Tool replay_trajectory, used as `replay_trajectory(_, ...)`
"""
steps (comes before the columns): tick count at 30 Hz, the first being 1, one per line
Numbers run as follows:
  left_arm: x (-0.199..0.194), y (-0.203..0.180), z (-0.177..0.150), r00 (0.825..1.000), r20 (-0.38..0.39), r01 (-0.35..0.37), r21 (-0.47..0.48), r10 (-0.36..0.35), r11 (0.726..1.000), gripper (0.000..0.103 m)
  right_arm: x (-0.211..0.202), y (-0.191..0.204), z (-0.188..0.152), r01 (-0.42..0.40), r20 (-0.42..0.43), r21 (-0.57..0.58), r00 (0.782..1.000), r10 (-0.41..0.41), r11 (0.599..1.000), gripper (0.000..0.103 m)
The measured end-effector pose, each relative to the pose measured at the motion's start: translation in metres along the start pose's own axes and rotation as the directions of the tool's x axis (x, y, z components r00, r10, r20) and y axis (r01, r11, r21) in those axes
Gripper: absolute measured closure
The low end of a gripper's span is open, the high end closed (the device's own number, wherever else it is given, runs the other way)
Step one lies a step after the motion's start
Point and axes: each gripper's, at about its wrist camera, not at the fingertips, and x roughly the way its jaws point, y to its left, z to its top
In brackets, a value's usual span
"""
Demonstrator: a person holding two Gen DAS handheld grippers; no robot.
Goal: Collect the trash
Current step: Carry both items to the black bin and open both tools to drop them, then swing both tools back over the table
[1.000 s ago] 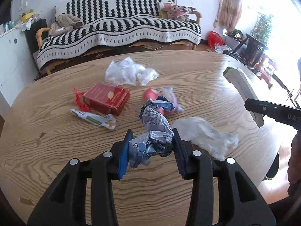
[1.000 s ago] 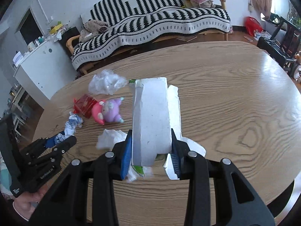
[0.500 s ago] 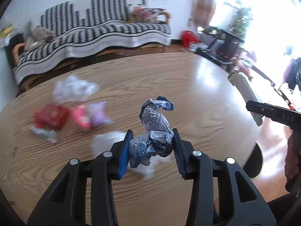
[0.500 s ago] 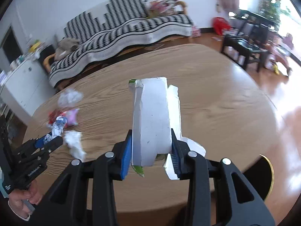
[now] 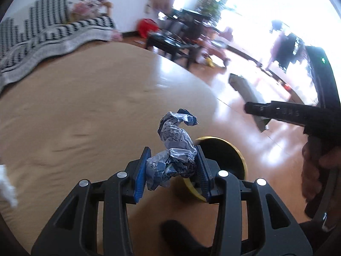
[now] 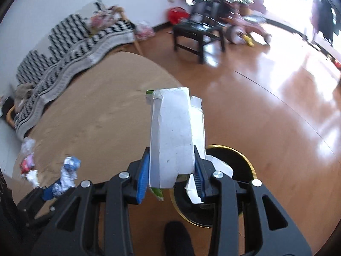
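Wrapper (image 5: 172, 160) sits clenched in left tongs (image 5: 173, 170), carton (image 6: 173, 136) in right tongs (image 6: 171, 170).

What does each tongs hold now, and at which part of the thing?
Left tongs: crumpled silver-blue wrapper, pinched at its lower bunch. Right tongs: torn white carton, clamped near its lower end.

One crumpled blue-and-silver foil wrapper (image 5: 173, 149) sits between the left claw's pads. One flattened white cardboard carton (image 6: 173, 136) sits between the right claw's pads. One round black bin with a yellow rim (image 6: 245, 160) lies below both claws.
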Motion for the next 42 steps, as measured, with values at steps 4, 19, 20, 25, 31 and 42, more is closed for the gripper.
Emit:
replay_trajectory(4,0.040,-0.045,0.003,0.997,-0.064,0.048,0.024,-0.046,0.999,0.062,0.012,-0.046,-0.007,0.040,-0.082,0.072,0.996,-0.034,0.997,0.066)
replay_trajectory(19,0.103,-0.091,-0.014,0.979,-0.194,0.074,0.037,-0.066,0.997,0.062,0.028,-0.097,-0.027,0.065,-0.221,0.128,0.975,-0.036,0.990,0.066)
replay_trajectory(20,0.104,-0.091,-0.014,0.979,-0.195,0.072,0.039,-0.063,0.997,0.062,0.027,-0.096,-0.027,0.062,-0.220,0.127,0.975,-0.033,0.990,0.066)
replay_trajectory(25,0.106,-0.093,-0.009,0.978,-0.198,0.079,0.041,-0.069,0.996,0.062,0.030,-0.093,-0.021,0.061,-0.220,0.135,0.975,-0.030,0.989,0.066)
replay_trajectory(31,0.106,-0.090,-0.006,0.979,-0.185,0.088,0.027,-0.081,0.996,0.054,0.027,-0.092,-0.015,0.079,-0.195,0.128,0.979,-0.053,0.989,0.057)
replay_trajectory(42,0.084,-0.082,-0.010,0.983,-0.159,0.102,0.057,-0.092,0.993,0.032,0.012,-0.072,-0.005,0.066,-0.103,0.117,0.993,-0.054,0.991,0.042)
